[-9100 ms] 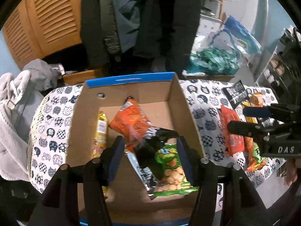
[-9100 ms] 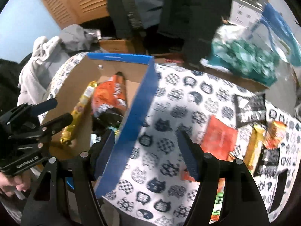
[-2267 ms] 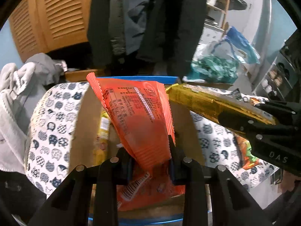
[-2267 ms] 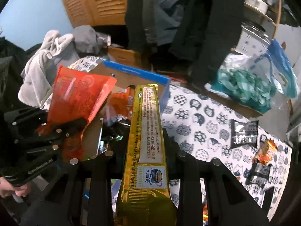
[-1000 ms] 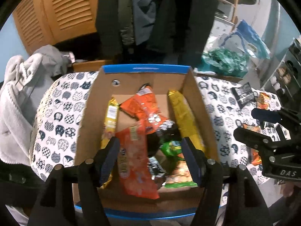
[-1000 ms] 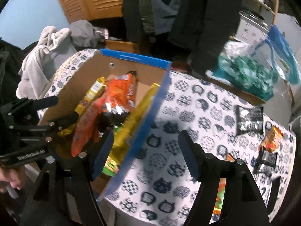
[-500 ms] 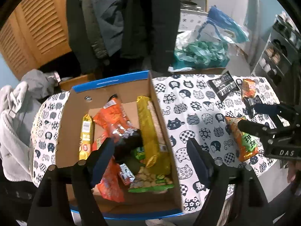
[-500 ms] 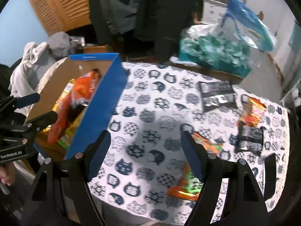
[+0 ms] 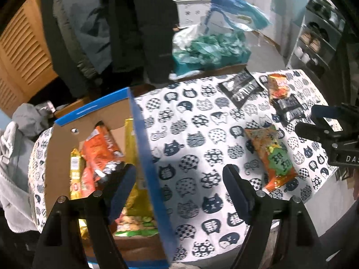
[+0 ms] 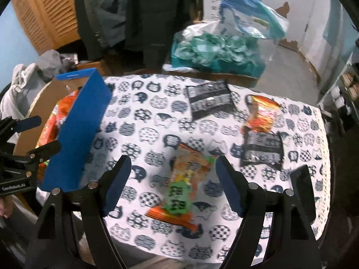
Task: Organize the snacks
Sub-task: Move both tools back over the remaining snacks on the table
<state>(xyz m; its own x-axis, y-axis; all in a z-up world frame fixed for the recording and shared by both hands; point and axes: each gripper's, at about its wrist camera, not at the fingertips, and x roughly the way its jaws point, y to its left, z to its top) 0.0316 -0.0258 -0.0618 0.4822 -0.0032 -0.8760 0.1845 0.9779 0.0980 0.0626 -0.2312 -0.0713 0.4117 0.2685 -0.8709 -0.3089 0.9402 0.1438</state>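
step: between picks, my left gripper point(image 9: 179, 188) and right gripper point(image 10: 172, 183) both released, empty
next: lower right over orange-green packet point(image 10: 181, 186), carry to box point(image 9: 143, 148)

A desk under a white cloth printed with dark cat faces point(image 10: 143, 134) fills the middle of both views. On its left end sits an open cardboard box with blue outer walls point(image 10: 76, 134), snack packets piled inside. On the bare cloth lie four packets: an orange packet with a green label point(image 10: 181, 186) at lower centre, a black-and-white patterned packet point(image 10: 209, 100) towards the upper middle, a crinkled orange-red packet point(image 10: 261, 114) at right, and a dark foil packet point(image 10: 262, 150) just below it, touching.
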